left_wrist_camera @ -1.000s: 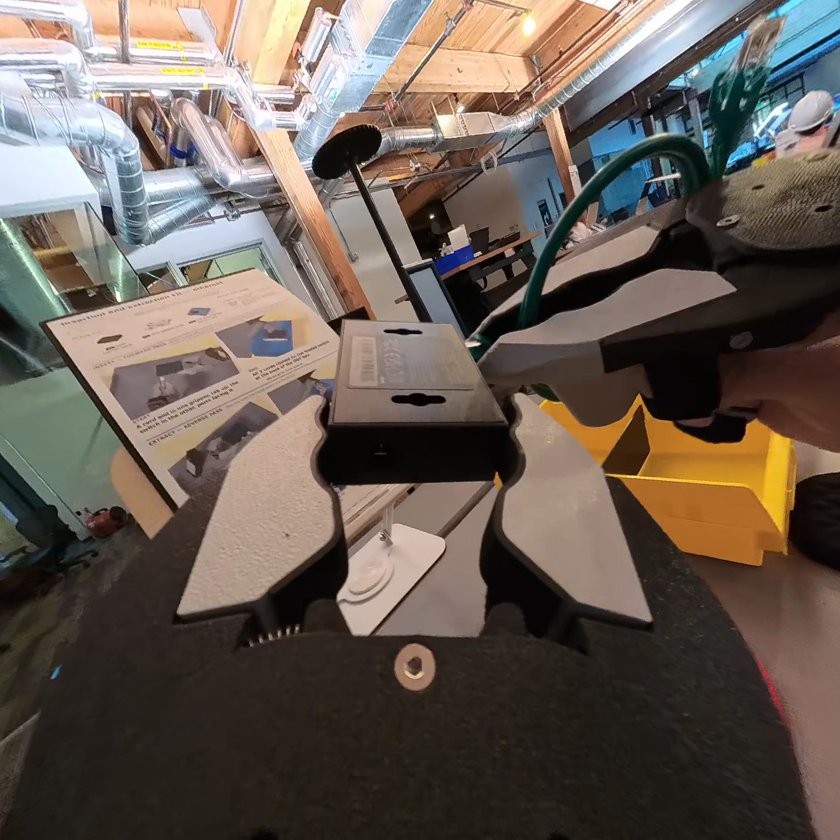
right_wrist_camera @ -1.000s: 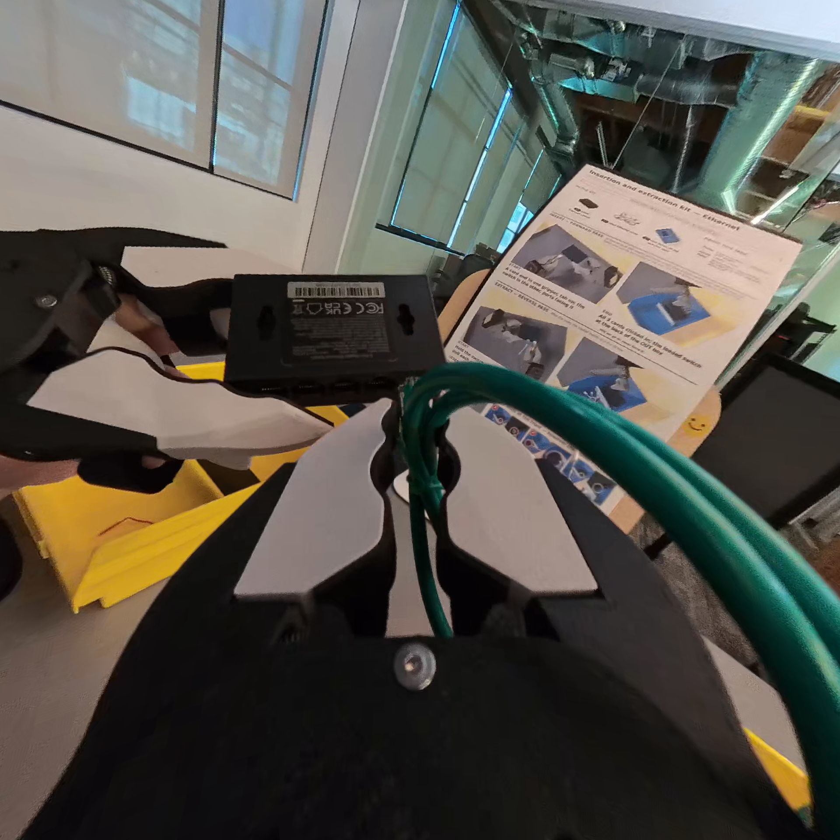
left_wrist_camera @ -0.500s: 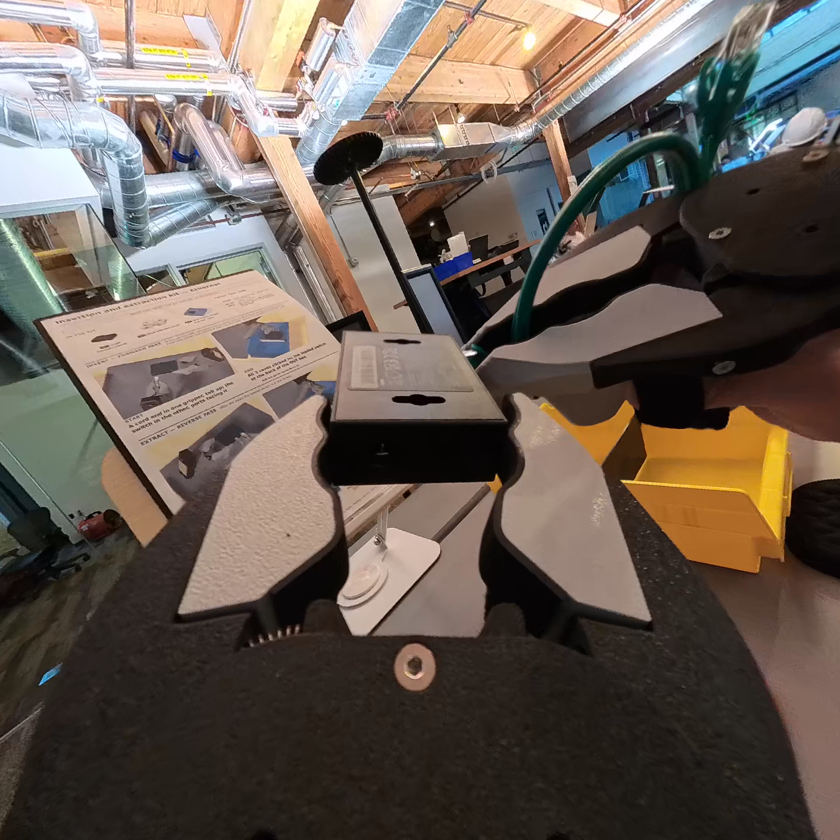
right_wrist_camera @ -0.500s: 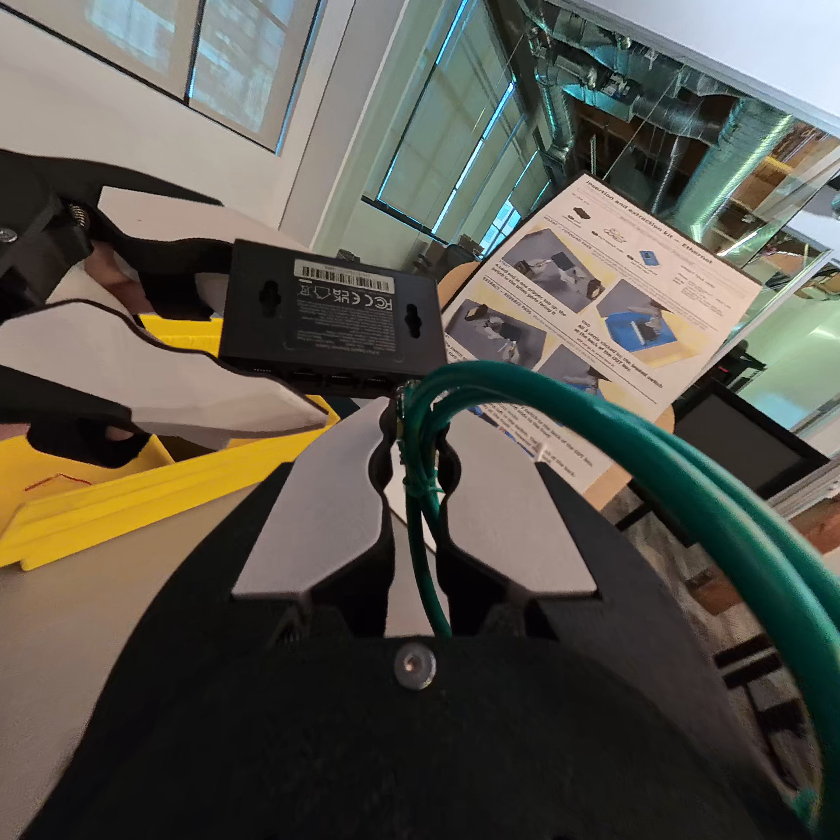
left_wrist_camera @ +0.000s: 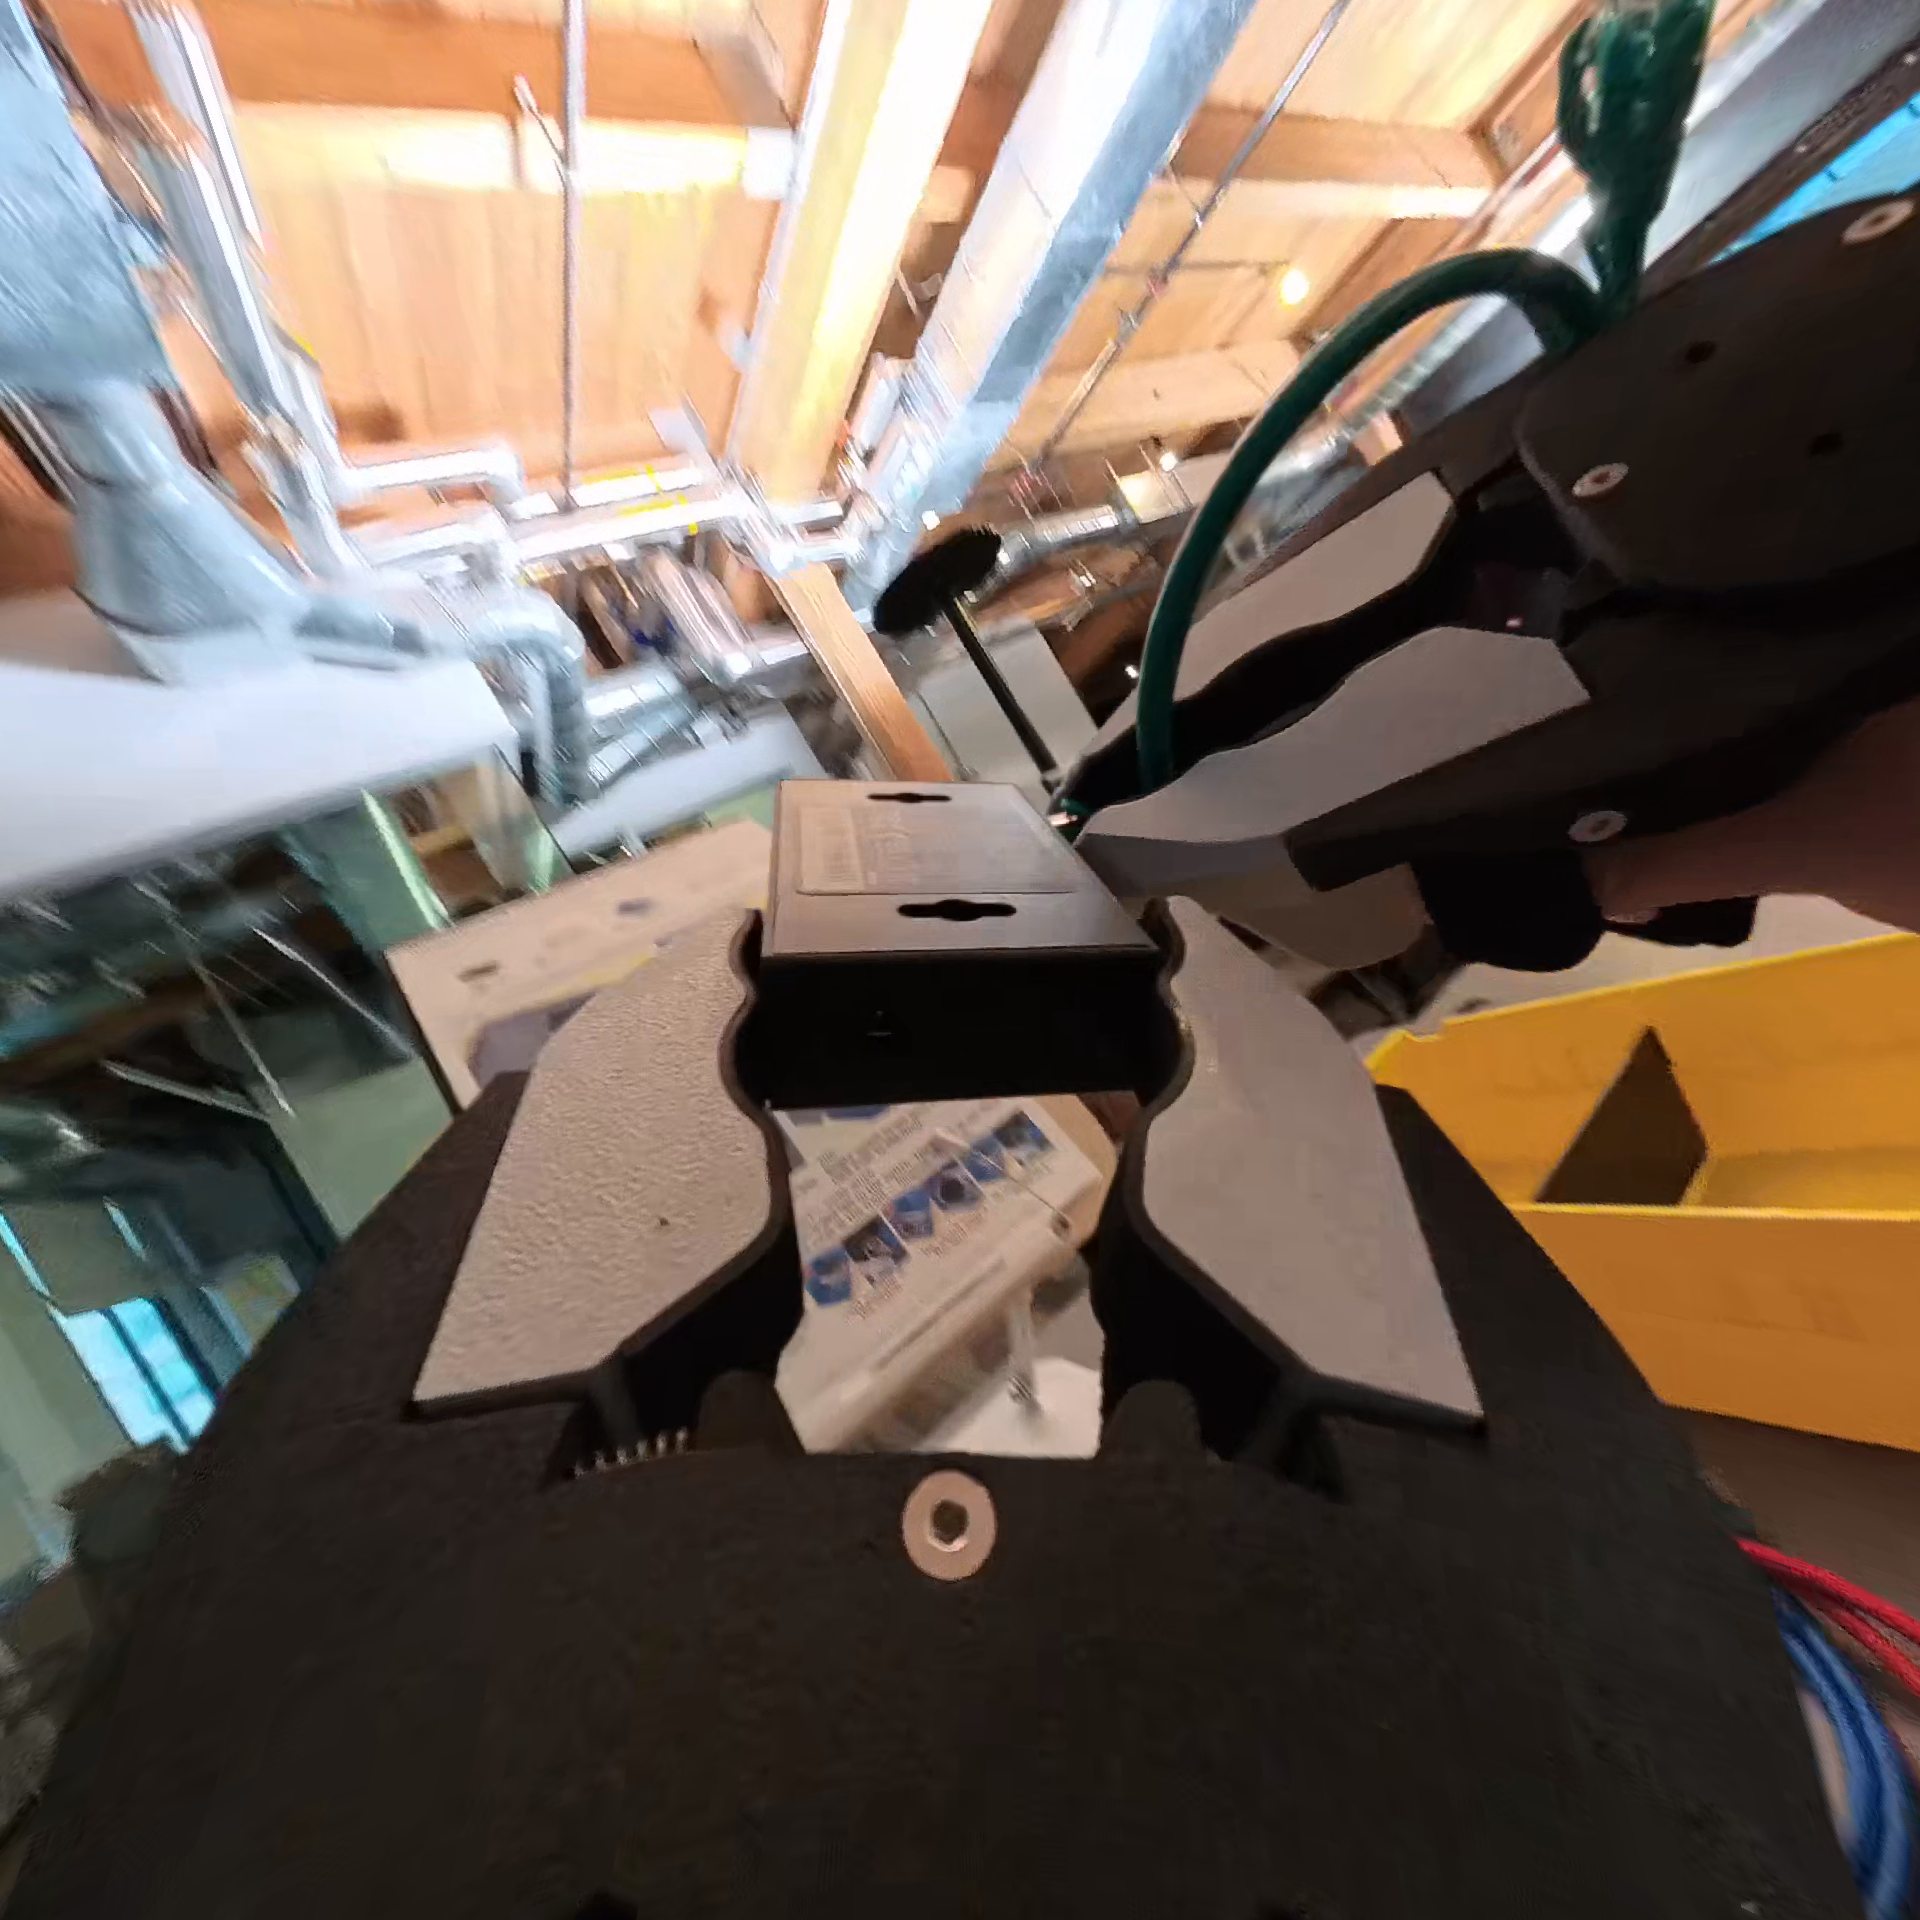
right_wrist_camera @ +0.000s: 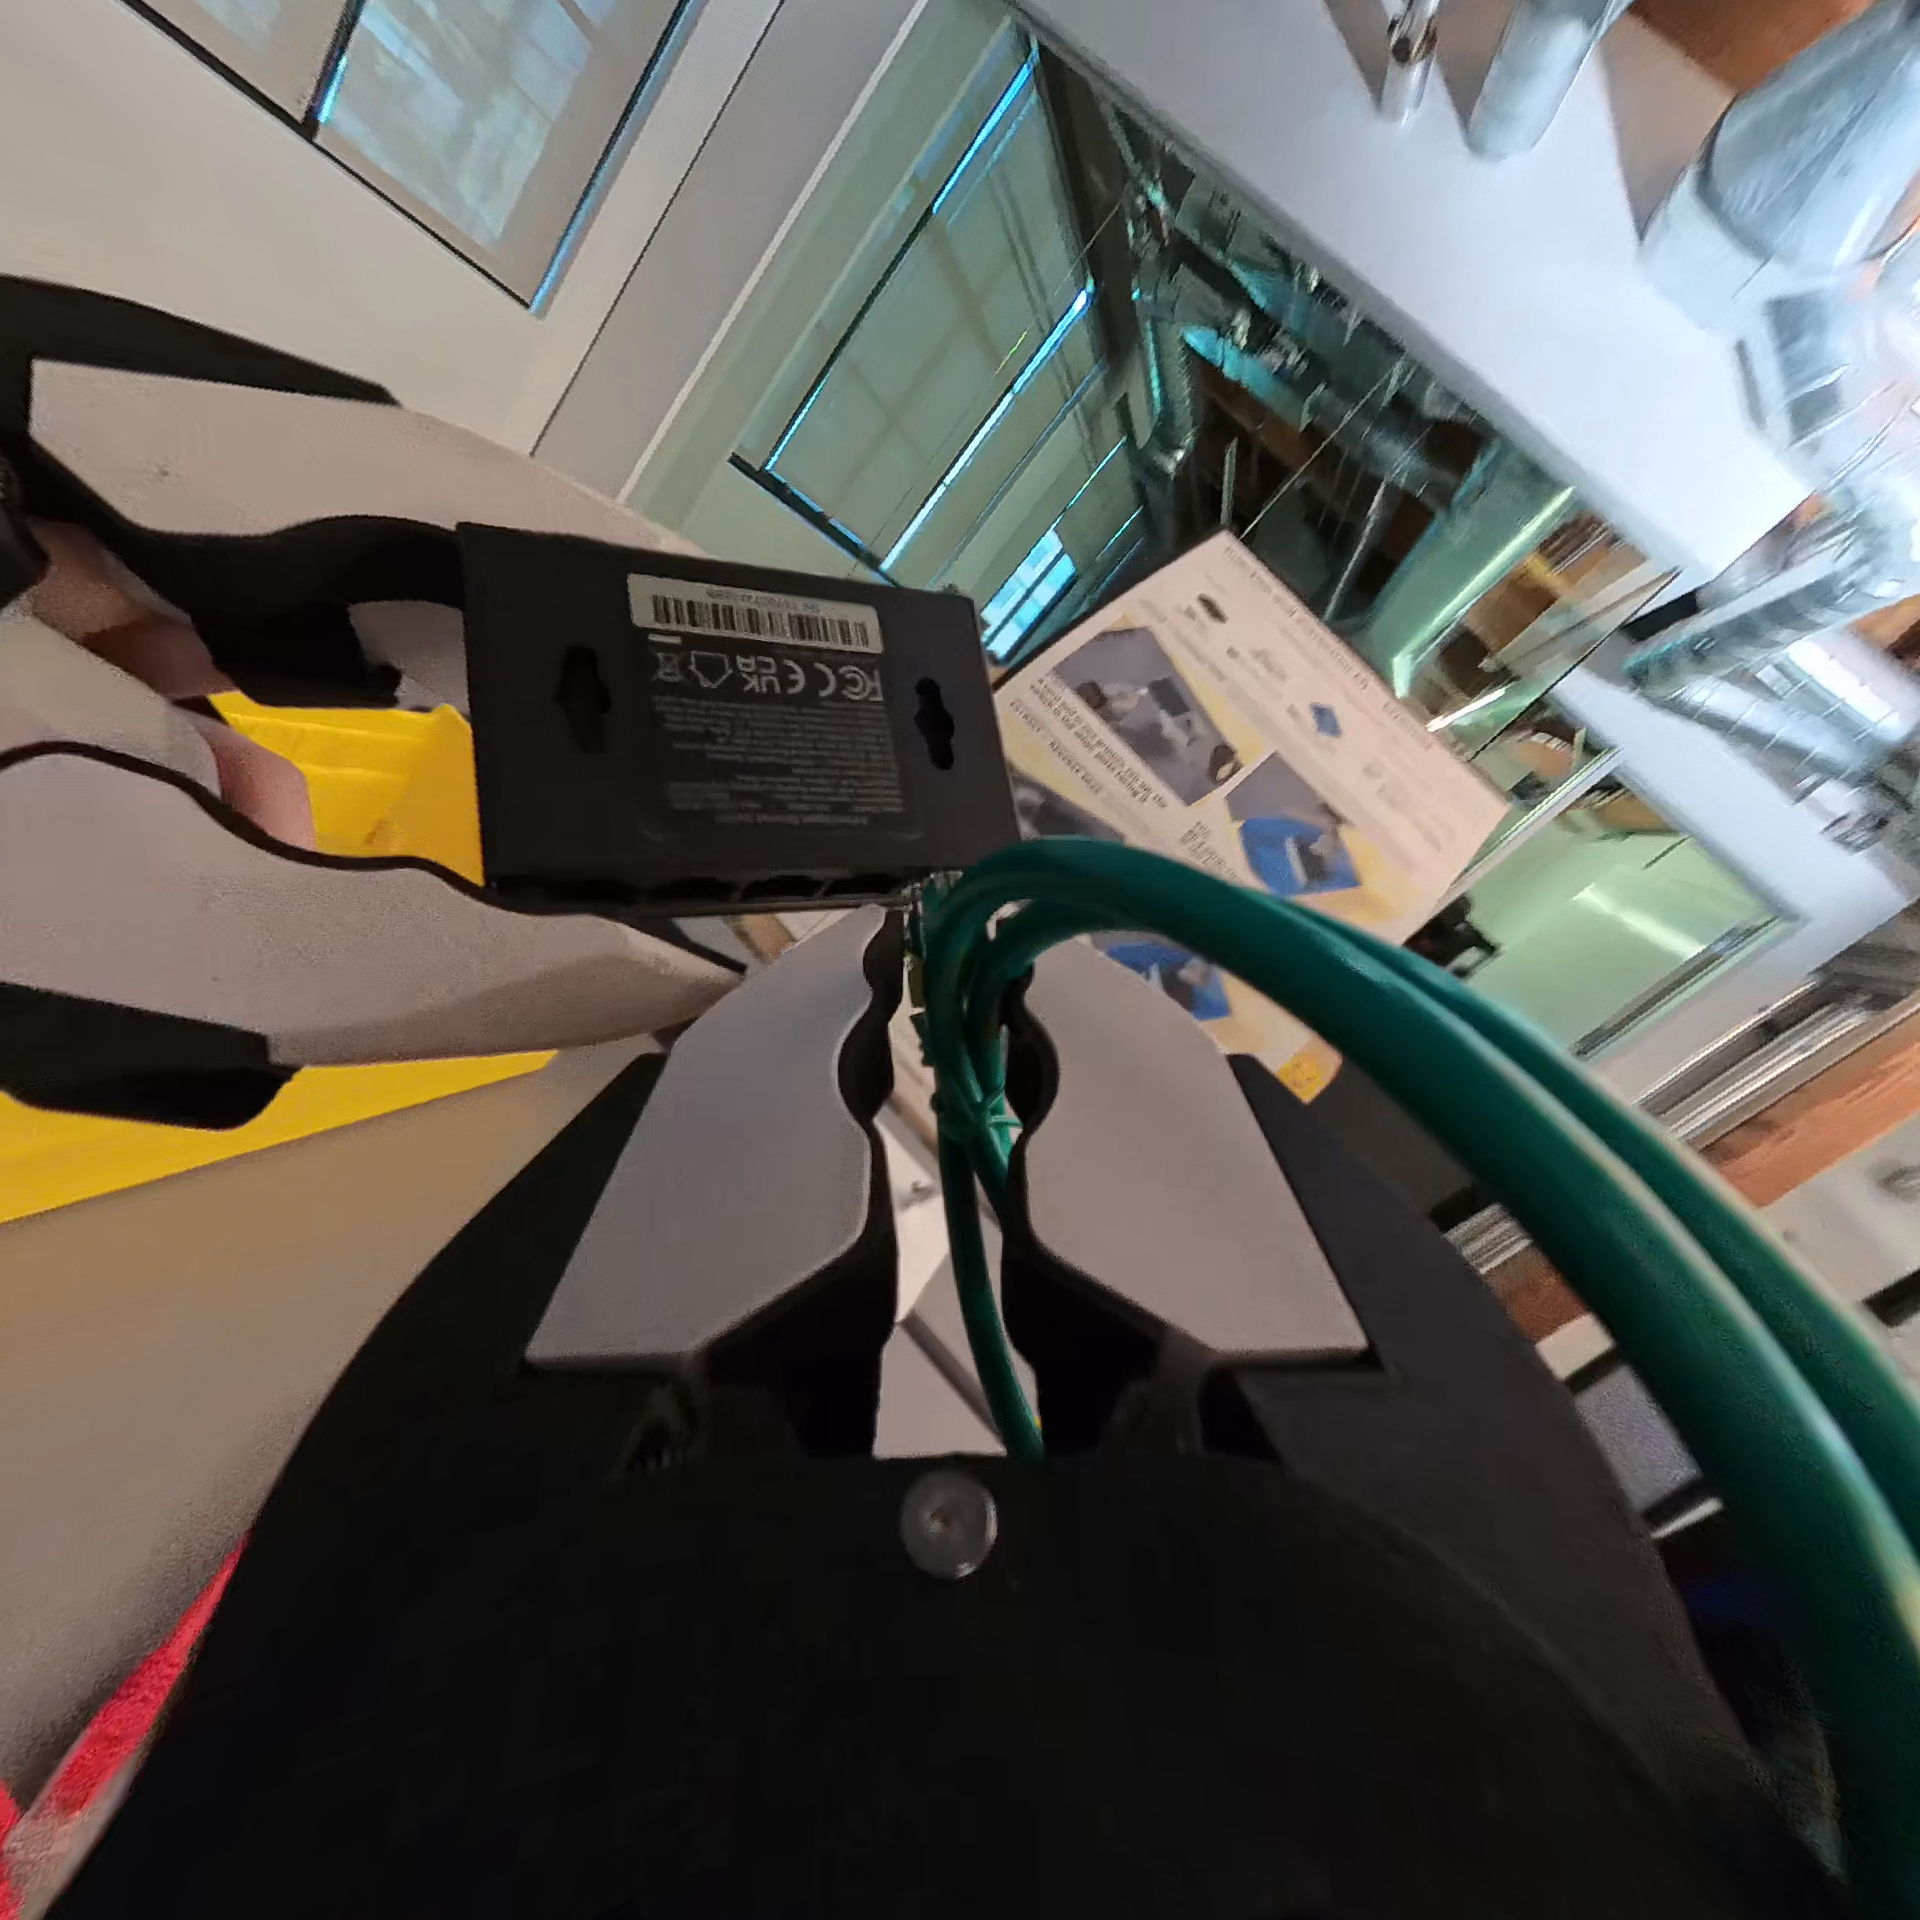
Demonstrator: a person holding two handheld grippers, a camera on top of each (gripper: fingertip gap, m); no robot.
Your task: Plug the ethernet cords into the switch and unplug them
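Note:
My left gripper [left_wrist_camera: 954,997] is shut on the black switch [left_wrist_camera: 940,914] and holds it up in the air, underside up. The switch [right_wrist_camera: 727,727] shows in the right wrist view with its port row facing my right gripper [right_wrist_camera: 951,977]. That gripper is shut on the plug end of a green ethernet cord [right_wrist_camera: 1403,1039], whose tip is at the right end of the port row. I cannot tell whether the plug is seated. In the left wrist view the right gripper [left_wrist_camera: 1081,831] comes in from the right with the green cord [left_wrist_camera: 1195,623] looping above it.
A yellow bin [left_wrist_camera: 1704,1226] sits on the table at the right, also seen at the left of the right wrist view [right_wrist_camera: 343,779]. An instruction board [right_wrist_camera: 1247,748] stands behind the switch. Red and blue cords [left_wrist_camera: 1860,1704] lie at the lower right. The gap from one gripper's tips to the other's is roughly 4 cm.
Both grippers have tilted upward with the switch and cord still held, so more ceiling shows. The cord tip stays at the switch's port row.

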